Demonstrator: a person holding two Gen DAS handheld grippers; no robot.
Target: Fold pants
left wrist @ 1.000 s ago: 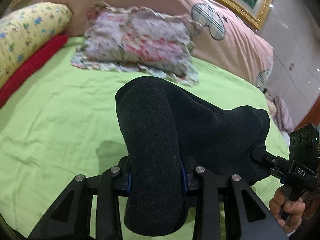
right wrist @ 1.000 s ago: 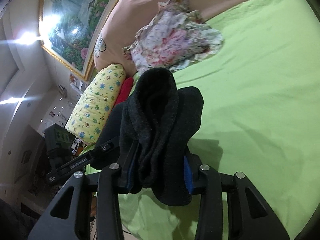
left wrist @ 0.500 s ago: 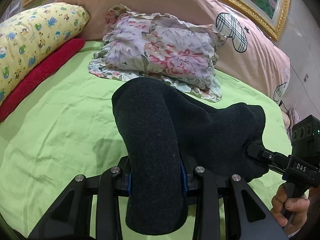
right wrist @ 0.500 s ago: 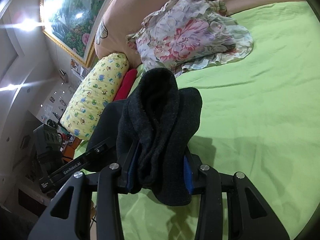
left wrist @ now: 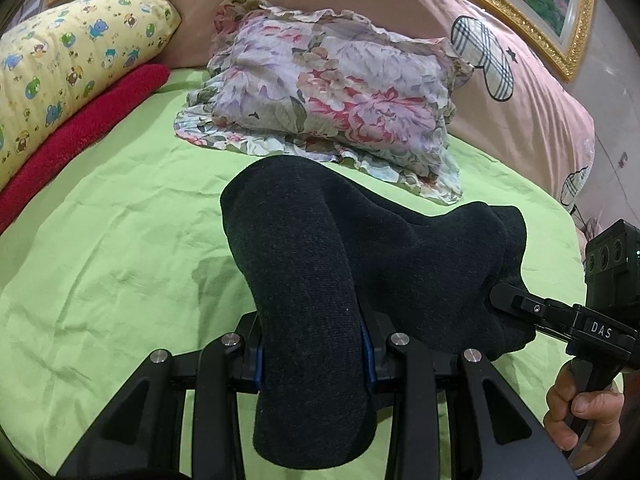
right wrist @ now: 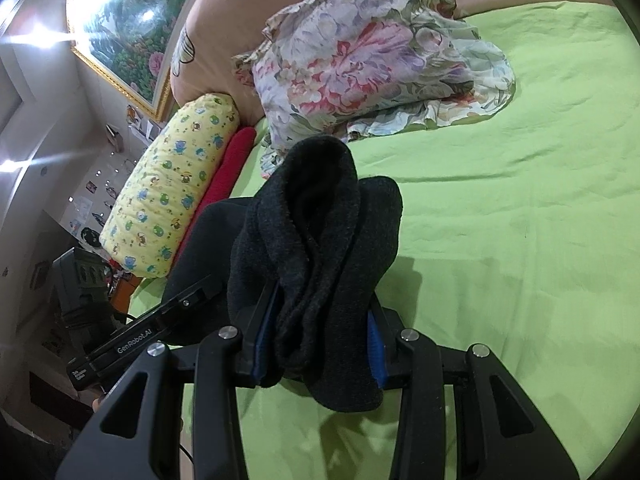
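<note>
The dark charcoal pants (left wrist: 320,264) hang bunched between both grippers above the green bedsheet (left wrist: 120,240). My left gripper (left wrist: 312,356) is shut on a thick fold of the pants, which spills over its jaws. My right gripper (right wrist: 320,344) is shut on another fold of the same pants (right wrist: 320,232). The right gripper also shows at the right edge of the left wrist view (left wrist: 512,300), clamped on the fabric's far end. The left gripper shows at the left of the right wrist view (right wrist: 188,304).
A floral pillow (left wrist: 332,96) lies at the head of the bed against a pink headboard cushion (left wrist: 500,92). A yellow patterned pillow (left wrist: 68,72) and a red towel (left wrist: 80,132) lie along the left side. A gold-framed painting (right wrist: 120,24) hangs on the wall.
Both grippers have carried the pants forward toward the floral pillow and lower over the sheet. Both stay clamped on the fabric.
</note>
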